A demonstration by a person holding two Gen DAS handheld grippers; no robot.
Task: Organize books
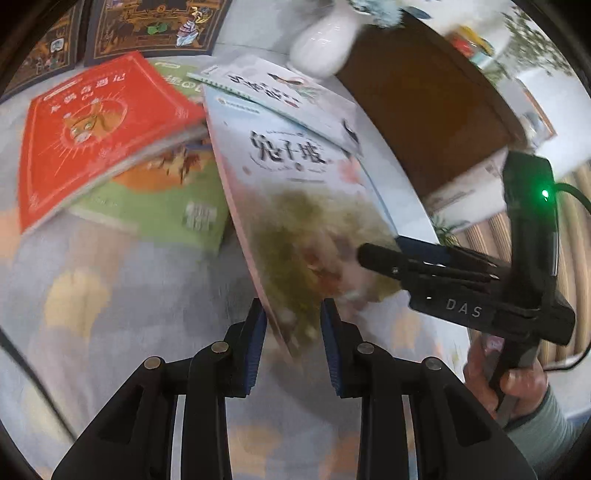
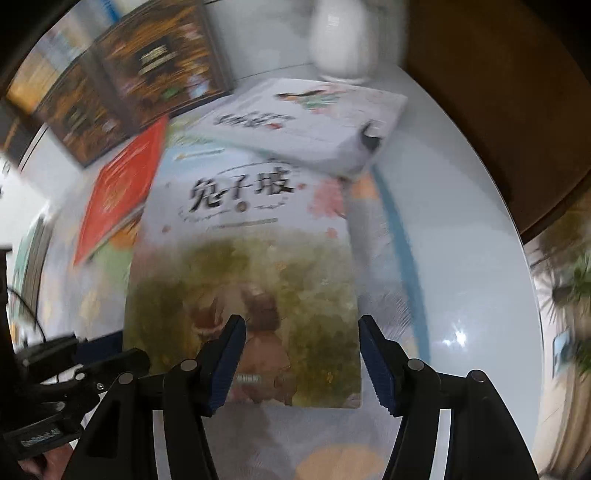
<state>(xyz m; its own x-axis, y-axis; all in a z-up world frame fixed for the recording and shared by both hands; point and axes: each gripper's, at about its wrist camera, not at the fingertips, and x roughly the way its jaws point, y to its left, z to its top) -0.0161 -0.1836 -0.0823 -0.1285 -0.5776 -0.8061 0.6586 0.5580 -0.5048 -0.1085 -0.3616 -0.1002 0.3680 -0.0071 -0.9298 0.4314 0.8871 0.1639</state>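
Note:
A pale book with a green painted cover is tilted up off the table; it fills the middle of the right wrist view. My left gripper is open, its near corner between the jaws. My right gripper is open over the book's near edge; in the left wrist view its fingers rest at the book's right edge. A white book lies on its far end. A red book lies on a green book at the left.
A white vase stands at the back by a brown board. Dark illustrated books lie at the far left. The white round table curves off to the right. A patterned cloth covers the near part.

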